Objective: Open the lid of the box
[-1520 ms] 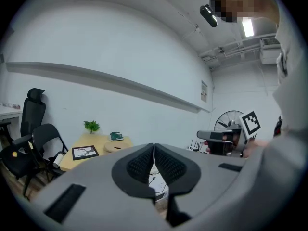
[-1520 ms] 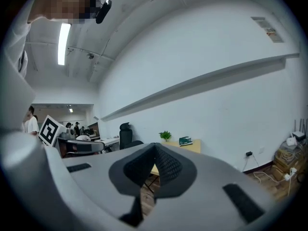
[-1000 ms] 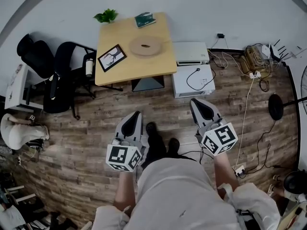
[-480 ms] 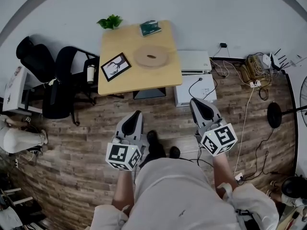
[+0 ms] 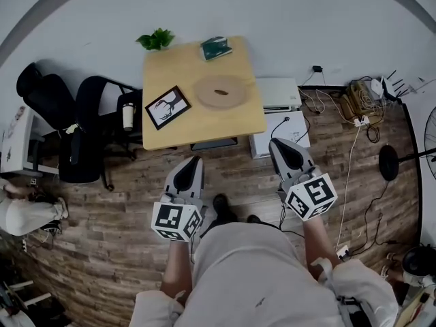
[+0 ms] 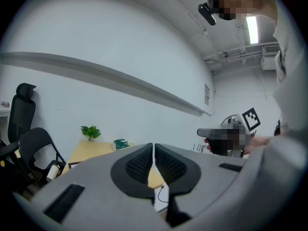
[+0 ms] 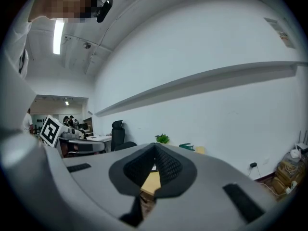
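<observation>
1. Left claw [image 5: 193, 163]: the jaws are fully closed with the pads meeting, and nothing is gripped. I hold it over the wood floor, short of the table [image 5: 163, 131].
2. Task object: it sits on the table, well apart from both claws. Past the framed picture [image 5: 168, 106] lies a flat round wooden piece [image 5: 221, 90] with a slot in its top. A small green box [image 5: 215, 48] sits at the far edge. I cannot confirm from here which of the two carries the lid.
3. Handling, as I judge it: either one looks light and rigid, and likely to skid on the smooth tabletop. I would brace the body with one claw and lift the lid at its rim or slot with the other.
4. Right claw [image 5: 278, 145]: the jaws are closed and empty, and I hold it over the floor.
</observation>
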`<state>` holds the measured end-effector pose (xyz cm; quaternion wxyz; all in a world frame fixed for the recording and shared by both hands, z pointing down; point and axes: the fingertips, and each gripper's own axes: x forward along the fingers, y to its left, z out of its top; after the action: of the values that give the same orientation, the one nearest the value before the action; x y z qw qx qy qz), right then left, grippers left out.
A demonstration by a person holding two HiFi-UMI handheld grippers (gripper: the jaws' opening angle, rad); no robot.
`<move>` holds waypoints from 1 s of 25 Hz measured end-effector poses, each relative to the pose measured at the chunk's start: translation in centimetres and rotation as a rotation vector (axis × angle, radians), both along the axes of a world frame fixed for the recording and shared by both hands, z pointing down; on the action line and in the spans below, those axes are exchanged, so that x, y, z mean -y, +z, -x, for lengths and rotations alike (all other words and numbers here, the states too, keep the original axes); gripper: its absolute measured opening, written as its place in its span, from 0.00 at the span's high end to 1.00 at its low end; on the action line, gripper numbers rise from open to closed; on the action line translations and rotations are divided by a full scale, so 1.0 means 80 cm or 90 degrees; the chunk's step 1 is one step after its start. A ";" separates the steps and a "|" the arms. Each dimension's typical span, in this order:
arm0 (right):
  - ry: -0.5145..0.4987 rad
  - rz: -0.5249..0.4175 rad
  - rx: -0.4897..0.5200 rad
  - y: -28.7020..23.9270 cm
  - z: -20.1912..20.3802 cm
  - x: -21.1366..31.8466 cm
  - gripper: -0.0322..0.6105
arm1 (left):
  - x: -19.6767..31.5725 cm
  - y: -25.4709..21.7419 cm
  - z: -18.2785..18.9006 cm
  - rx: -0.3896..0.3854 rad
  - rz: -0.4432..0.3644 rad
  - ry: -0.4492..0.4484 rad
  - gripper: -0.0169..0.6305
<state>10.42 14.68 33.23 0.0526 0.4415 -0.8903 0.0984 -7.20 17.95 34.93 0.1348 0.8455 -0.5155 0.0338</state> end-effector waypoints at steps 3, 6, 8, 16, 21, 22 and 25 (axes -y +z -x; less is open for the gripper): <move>0.008 0.001 -0.003 0.004 0.012 0.011 0.95 | 0.015 0.005 0.011 -0.006 0.003 0.013 0.96; 0.017 0.006 -0.012 0.008 0.025 0.020 0.95 | 0.027 0.013 0.021 -0.011 0.007 0.026 0.96; 0.022 0.008 -0.011 0.013 0.034 0.024 0.95 | 0.033 0.019 0.029 -0.014 0.011 0.035 0.96; 0.033 0.023 -0.016 0.023 0.059 0.033 0.95 | 0.051 0.028 0.045 -0.014 0.018 0.061 0.96; 0.043 0.032 -0.018 0.030 0.059 0.040 0.95 | 0.059 0.035 0.045 -0.015 0.029 0.071 0.96; 0.045 0.035 -0.017 0.031 0.058 0.041 0.95 | 0.061 0.037 0.044 -0.014 0.031 0.073 0.96; 0.048 0.045 -0.013 0.039 0.053 0.045 0.95 | 0.067 0.043 0.041 -0.010 0.039 0.077 0.96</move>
<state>6.22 11.11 36.38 0.0737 0.4734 -0.8685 0.1269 -10.44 12.63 38.35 0.1624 0.8708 -0.4612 0.0506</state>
